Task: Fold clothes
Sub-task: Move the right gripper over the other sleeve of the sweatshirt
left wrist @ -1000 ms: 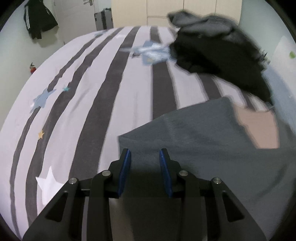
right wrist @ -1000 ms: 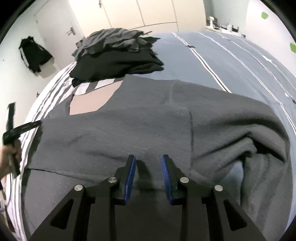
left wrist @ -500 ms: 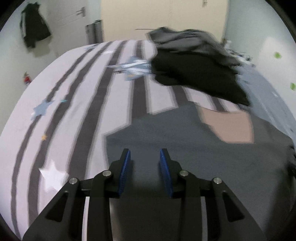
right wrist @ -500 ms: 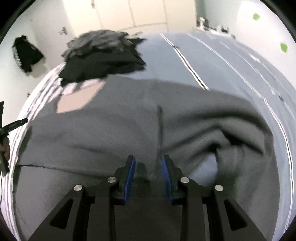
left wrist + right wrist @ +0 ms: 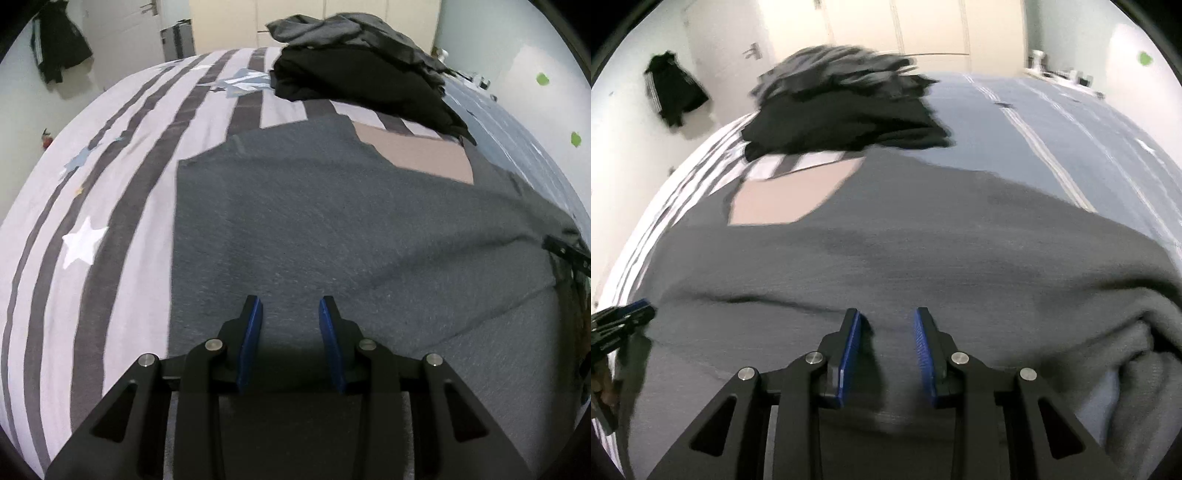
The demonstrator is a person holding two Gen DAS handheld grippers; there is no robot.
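On the left, a dark jacket [image 5: 59, 48] with white sleeve stripes hangs on the wall; I can read no writing anywhere. My left gripper [image 5: 290, 325] hangs over the grey garment [image 5: 332, 229], jaws partly apart, nothing between them. The garment lies spread on the striped bedcover [image 5: 122, 192], its beige patch [image 5: 417, 155] toward the dark clothes pile [image 5: 362, 74]. My right gripper [image 5: 886, 338], likewise part-open and empty, hovers over the garment's bunched right side.
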